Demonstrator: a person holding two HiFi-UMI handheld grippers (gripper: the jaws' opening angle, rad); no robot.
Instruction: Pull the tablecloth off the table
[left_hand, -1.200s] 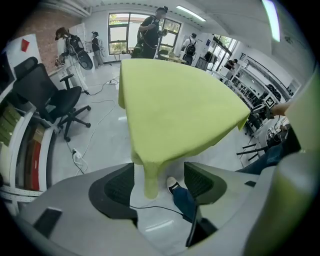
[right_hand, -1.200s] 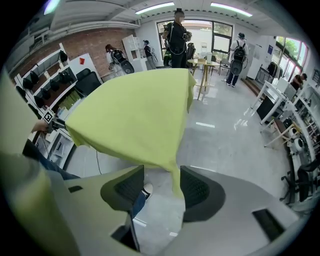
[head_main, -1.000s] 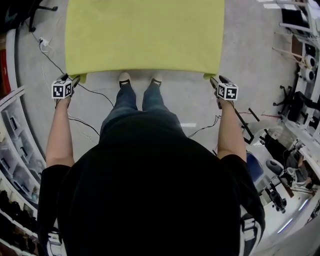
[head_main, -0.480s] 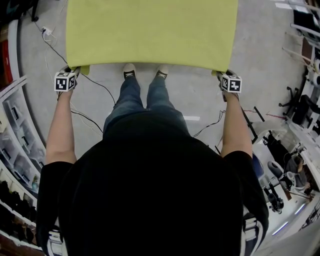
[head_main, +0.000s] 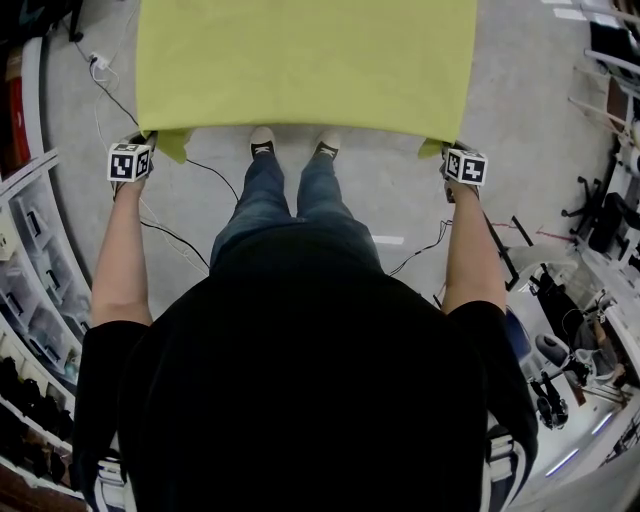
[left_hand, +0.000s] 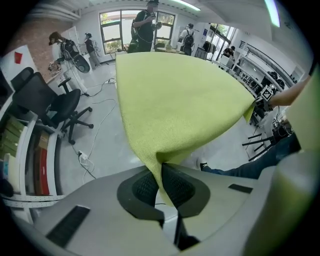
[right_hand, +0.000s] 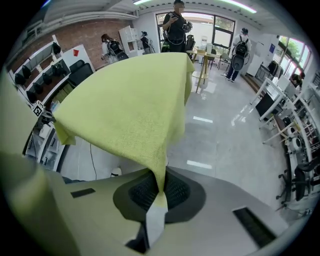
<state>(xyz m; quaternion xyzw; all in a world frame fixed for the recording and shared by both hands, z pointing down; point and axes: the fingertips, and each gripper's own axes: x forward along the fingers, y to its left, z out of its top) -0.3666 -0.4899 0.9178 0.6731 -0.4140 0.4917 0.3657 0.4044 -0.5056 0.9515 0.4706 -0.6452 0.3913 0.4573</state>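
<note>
A yellow-green tablecloth (head_main: 305, 62) covers the table in front of me. In the head view my left gripper (head_main: 143, 143) is shut on the cloth's near left corner and my right gripper (head_main: 445, 153) on its near right corner. The left gripper view shows the tablecloth (left_hand: 180, 100) pinched between the black ribbed pads (left_hand: 180, 187) of the left gripper (left_hand: 161, 172). In the right gripper view the tablecloth (right_hand: 130, 110) hangs down into the right gripper (right_hand: 161, 187), clamped between its pads (right_hand: 175, 192). Both corners are lifted slightly off the table edge.
The person's legs and shoes (head_main: 262, 138) stand just in front of the table edge. Cables (head_main: 170, 235) run across the floor at left. Shelving (head_main: 25, 300) lines the left side; chairs and equipment (head_main: 590, 210) crowd the right. Other people (right_hand: 175, 25) stand beyond the table's far end.
Both grippers moved forward to the cloth's near corners and closed on them. The corners now bunch up at the jaws.
</note>
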